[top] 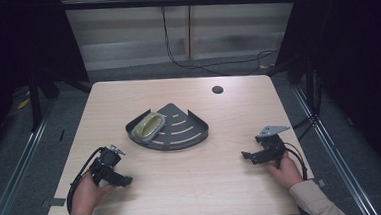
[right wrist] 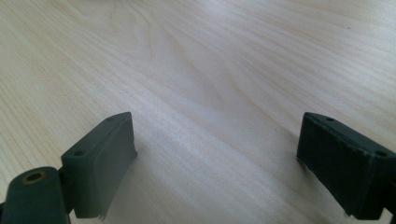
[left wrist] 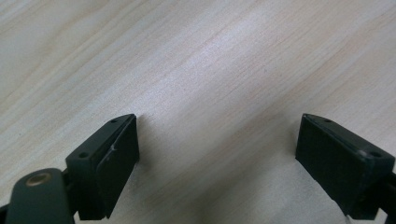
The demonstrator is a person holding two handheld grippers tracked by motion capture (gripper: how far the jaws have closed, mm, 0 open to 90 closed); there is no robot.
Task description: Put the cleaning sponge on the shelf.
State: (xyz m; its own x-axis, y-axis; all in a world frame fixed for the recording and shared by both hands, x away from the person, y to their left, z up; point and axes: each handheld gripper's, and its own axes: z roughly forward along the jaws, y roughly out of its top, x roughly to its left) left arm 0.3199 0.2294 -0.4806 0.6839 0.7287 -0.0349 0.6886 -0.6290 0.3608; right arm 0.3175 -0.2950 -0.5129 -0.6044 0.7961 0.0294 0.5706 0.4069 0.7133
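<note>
Pale wood-grain desk (top: 183, 178) stands on grey floor, dark curtains either side. At frame centre a dark corner tray (top: 180, 133) holds what may be a yellowish soap dish (top: 148, 127). Lower left, left tool (top: 113, 173) gapes wide; lower right, right tool (top: 254, 156) likewise, both empty.

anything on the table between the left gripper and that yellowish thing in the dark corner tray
Nothing visible. Bare table lies between the left gripper and the dark tray; the yellowish object sits inside the tray's left end, so only the tray's low rim stands before it.
</note>
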